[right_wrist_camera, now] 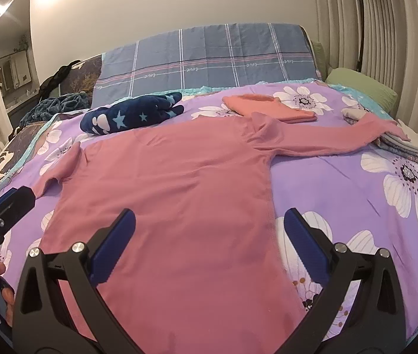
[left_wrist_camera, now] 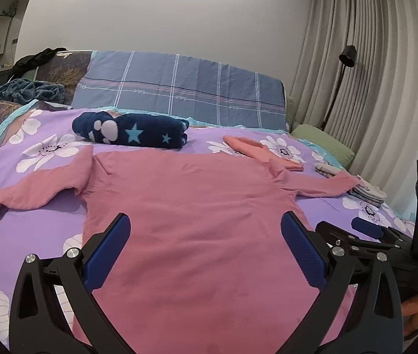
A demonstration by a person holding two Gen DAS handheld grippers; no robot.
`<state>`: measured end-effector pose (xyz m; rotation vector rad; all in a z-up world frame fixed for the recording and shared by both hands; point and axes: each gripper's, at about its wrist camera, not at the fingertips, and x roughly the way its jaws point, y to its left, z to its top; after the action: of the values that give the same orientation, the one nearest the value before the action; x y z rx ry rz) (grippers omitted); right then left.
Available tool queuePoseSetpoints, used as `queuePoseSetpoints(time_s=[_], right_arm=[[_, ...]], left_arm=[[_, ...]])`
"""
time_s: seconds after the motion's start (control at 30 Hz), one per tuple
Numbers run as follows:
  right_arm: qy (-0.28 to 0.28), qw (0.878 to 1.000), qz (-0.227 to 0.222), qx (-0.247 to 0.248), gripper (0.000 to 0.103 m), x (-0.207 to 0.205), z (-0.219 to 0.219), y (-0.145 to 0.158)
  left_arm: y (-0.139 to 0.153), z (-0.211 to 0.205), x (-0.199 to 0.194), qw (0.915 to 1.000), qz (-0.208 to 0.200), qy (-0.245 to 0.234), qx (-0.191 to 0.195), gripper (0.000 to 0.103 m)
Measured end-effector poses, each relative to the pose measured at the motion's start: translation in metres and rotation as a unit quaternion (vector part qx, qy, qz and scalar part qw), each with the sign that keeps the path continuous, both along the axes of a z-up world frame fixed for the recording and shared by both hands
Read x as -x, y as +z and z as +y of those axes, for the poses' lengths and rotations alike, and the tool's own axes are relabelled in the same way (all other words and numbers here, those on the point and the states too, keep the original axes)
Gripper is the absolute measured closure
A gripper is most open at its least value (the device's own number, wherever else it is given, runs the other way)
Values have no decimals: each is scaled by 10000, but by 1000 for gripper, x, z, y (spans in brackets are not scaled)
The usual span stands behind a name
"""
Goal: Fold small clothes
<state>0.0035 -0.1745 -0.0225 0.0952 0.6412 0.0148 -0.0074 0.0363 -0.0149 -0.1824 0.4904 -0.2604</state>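
A pink long-sleeved shirt [left_wrist_camera: 185, 206] lies flat on the purple flowered bedspread [left_wrist_camera: 32, 236], sleeves spread to both sides; it also shows in the right wrist view [right_wrist_camera: 164, 194]. My left gripper [left_wrist_camera: 204, 227] is open and empty above the shirt's lower body. My right gripper [right_wrist_camera: 209, 221] is open and empty above the shirt's right side seam; it shows at the right edge of the left wrist view [left_wrist_camera: 368, 227]. The right sleeve end lies against a stack of folded small clothes [right_wrist_camera: 406, 144].
A folded navy star blanket [left_wrist_camera: 132, 129] lies beyond the shirt. A folded salmon garment [right_wrist_camera: 270, 106] lies at the back right. A blue checked pillow [left_wrist_camera: 179, 85] and a green pillow [right_wrist_camera: 362, 88] line the head of the bed. Curtains and a floor lamp [left_wrist_camera: 347, 56] stand to the right.
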Motion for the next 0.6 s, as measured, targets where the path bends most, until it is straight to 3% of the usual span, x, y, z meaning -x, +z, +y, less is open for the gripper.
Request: queuePoseSetpoints(time_s=[0.23, 0.27, 0.33, 0.4, 0.47, 0.6], right_arm=[[26, 9999, 151, -14, 2, -7, 2, -6], [20, 9999, 166, -5, 2, -8, 1, -6], [-1, 9998, 185, 30, 2, -10, 1, -7], [-30, 9998, 199, 81, 2, -12, 1, -8], [-59, 9997, 229, 114, 2, -16, 0, -10], [-98, 9993, 336, 147, 2, -23, 3, -17]], left_arm=[[-7, 21, -6, 9997, 158, 127, 118, 1], [-9, 27, -8, 9994, 222, 115, 231, 1], [-15, 56, -15, 9950, 483, 47, 873, 1], [-25, 92, -23, 9843, 781, 90, 1582, 1], [-39, 138, -27, 9702, 1020, 445, 2153, 2], [-62, 219, -24, 9437, 1210, 1206, 2834, 8]])
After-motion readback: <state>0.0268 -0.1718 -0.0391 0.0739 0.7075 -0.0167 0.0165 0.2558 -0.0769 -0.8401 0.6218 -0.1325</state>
